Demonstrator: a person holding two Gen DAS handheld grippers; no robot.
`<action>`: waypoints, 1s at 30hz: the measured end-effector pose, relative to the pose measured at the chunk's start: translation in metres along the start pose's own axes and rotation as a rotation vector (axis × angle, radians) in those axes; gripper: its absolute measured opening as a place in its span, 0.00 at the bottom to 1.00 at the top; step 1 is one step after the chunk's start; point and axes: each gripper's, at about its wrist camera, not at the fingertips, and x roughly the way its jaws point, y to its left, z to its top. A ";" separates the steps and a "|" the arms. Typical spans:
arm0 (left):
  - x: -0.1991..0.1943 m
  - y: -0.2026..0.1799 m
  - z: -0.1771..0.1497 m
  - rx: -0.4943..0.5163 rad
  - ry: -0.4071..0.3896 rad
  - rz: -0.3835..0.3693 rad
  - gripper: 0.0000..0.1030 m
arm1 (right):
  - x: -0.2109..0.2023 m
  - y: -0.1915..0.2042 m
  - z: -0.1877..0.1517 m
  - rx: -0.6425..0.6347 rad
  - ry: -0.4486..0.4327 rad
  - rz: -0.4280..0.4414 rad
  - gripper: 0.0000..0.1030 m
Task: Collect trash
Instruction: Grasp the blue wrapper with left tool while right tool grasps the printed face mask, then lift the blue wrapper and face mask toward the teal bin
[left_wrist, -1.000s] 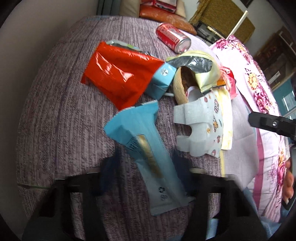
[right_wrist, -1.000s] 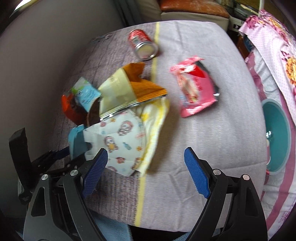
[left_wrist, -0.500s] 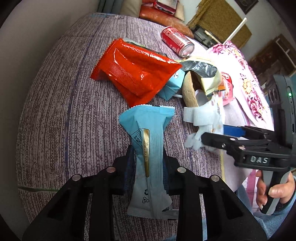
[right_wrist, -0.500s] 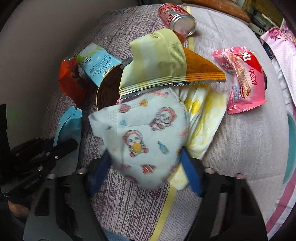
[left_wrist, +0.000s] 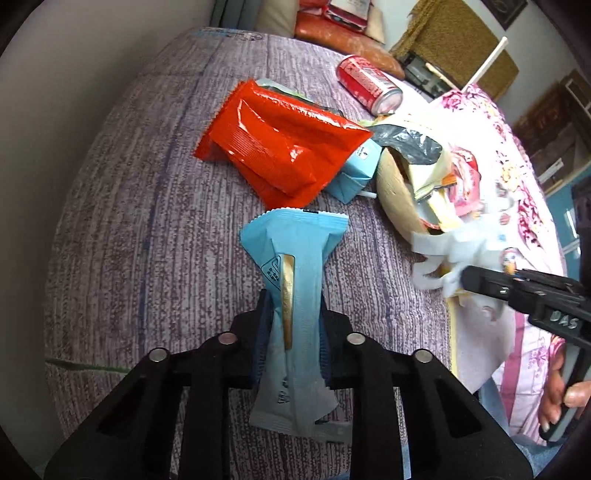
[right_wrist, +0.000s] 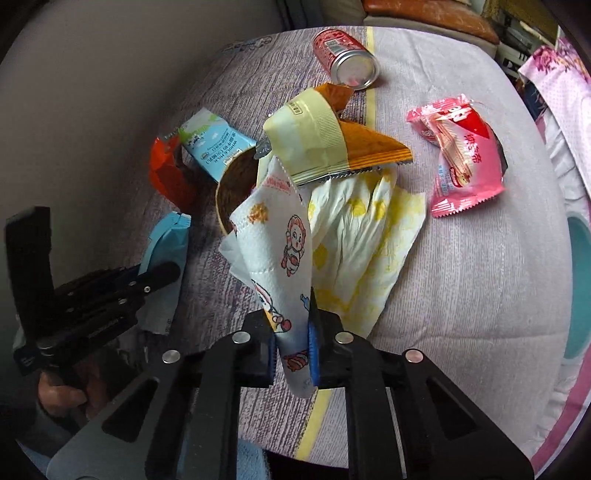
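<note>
Ana: Fingers of the left gripper (left_wrist: 291, 332) are clamped on the long pale-blue plastic snack wrapper (left_wrist: 293, 280), pinching it at its narrow middle; they have just been closing, and the wrapper sits between the blue pads. Its crimped top end fans out above them and its lower end hangs below.

Ben: And the right gripper (right_wrist: 291, 347)?

Ana: Its jaws have also just been closing, onto the white cartoon-printed child's face mask (right_wrist: 277, 254). The blue pads squeeze the mask's lower part, and the rest stands up crumpled above them. Both grippers point steeply downward at the purple-grey ribbed bedcover (left_wrist: 122, 229). A hand (left_wrist: 565, 402) wraps the right gripper's handle at the cover's right edge.

Ben: What lies around them?

Ana: Just beyond the blue wrapper lies a glossy red foil packet (left_wrist: 280, 147), overlapping a small light-blue milk carton (right_wrist: 212, 146). A red drinks can (right_wrist: 345, 59) lies on its side near the far edge. Behind the mask are a yellow-and-orange foil bag (right_wrist: 332, 144) and a crumpled yellow-stained white pad (right_wrist: 365, 236); a pink biscuit packet (right_wrist: 461, 155) lies apart to the right.

Ben: Open room?

Ana: The cover's left side is bare up to its edge, and the near right part past the pad is bare too.
</note>
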 end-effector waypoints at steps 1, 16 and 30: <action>-0.001 0.001 0.000 -0.002 0.001 -0.001 0.17 | -0.005 -0.004 0.001 0.008 -0.004 0.012 0.11; -0.023 -0.042 0.007 0.055 -0.029 -0.036 0.15 | -0.047 -0.055 -0.007 0.124 -0.125 0.039 0.07; -0.028 -0.097 0.025 0.138 -0.032 -0.118 0.15 | -0.081 -0.095 -0.003 0.194 -0.198 0.080 0.07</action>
